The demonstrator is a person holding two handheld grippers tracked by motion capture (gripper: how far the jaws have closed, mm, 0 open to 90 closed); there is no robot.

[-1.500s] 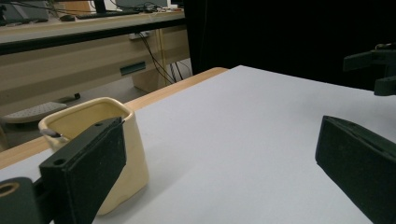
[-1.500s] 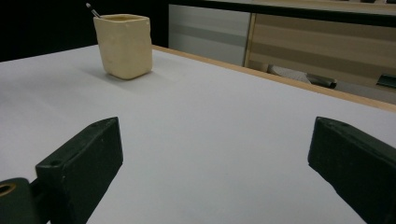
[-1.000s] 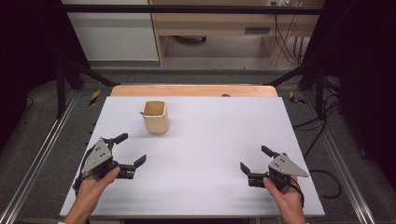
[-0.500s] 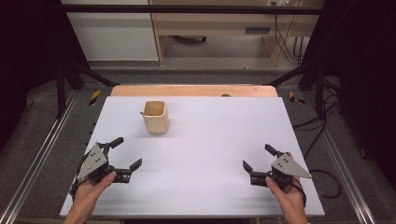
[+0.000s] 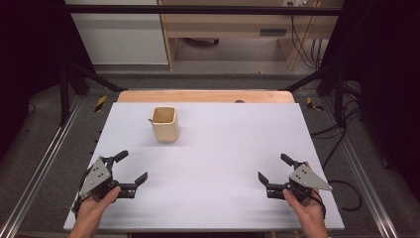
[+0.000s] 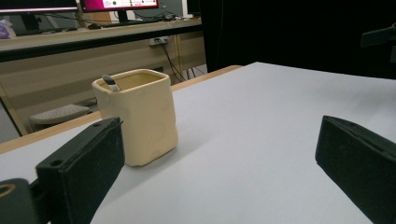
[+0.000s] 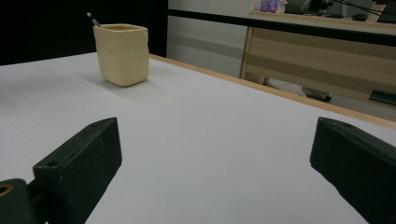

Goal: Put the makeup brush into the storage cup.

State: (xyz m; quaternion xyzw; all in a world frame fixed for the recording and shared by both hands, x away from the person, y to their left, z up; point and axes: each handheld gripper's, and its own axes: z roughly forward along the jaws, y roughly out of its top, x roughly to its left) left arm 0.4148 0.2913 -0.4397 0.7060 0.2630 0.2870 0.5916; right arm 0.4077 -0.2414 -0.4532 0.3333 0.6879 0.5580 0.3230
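Note:
A cream square cup point(image 5: 165, 124) stands upright on the white table top point(image 5: 223, 144), left of centre towards the far side. A thin dark stick pokes up at its rim point(image 6: 109, 82). My left gripper point(image 5: 132, 165) rests low near the front left, open, with nothing between its jaws; the cup point(image 6: 137, 116) stands ahead of it beside its left jaw. My right gripper point(image 5: 273, 167) is at the front right, also open and empty. From there the cup point(image 7: 122, 53) lies far off to the left.
A wooden strip point(image 5: 205, 96) runs along the table's far edge. Black frame posts point(image 5: 69, 74) and metal rails point(image 5: 34, 173) flank the table. Cables point(image 5: 341, 144) trail on the floor to the right.
My left gripper has drawn back towards the front edge and slightly left, still open. The right gripper has barely shifted. The cup has not moved.

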